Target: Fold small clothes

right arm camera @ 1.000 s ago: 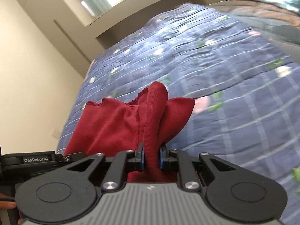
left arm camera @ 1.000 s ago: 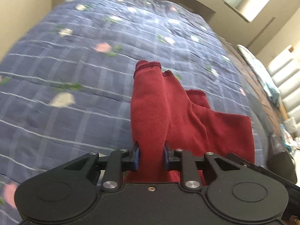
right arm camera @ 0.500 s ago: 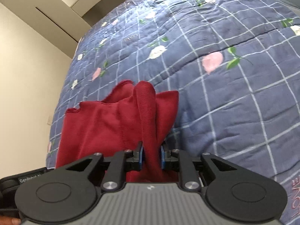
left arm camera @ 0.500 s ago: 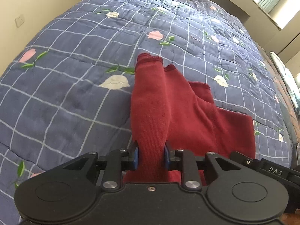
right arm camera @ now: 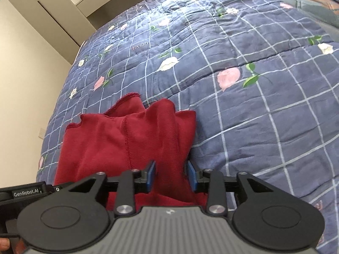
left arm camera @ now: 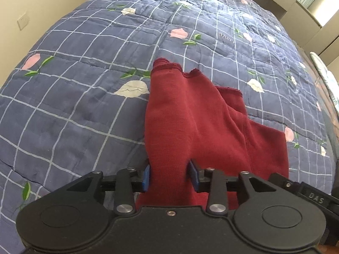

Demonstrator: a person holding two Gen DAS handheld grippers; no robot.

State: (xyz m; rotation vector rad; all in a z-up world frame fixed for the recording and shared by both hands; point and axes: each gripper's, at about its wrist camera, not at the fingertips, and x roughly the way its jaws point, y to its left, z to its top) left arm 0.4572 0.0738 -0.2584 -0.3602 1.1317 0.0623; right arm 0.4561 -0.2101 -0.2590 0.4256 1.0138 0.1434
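A small dark red knit garment lies bunched in ridges on the blue checked floral quilt. My left gripper has the garment's near left edge between its blue pads, the jaws parted wider than before and the cloth loose between them. The same garment shows in the right wrist view, where my right gripper has its near right edge between its blue pads, the jaws likewise parted. The other gripper's body shows at each view's lower corner.
The quilt covers a bed that fills both views. A beige wall with a socket stands at the left. A window sill and wall lie beyond the bed's far end. Folded bedding sits at the right.
Both grippers have come down toward the quilt with the garment, and both pairs of jaws have widened, loosening their hold on the cloth.
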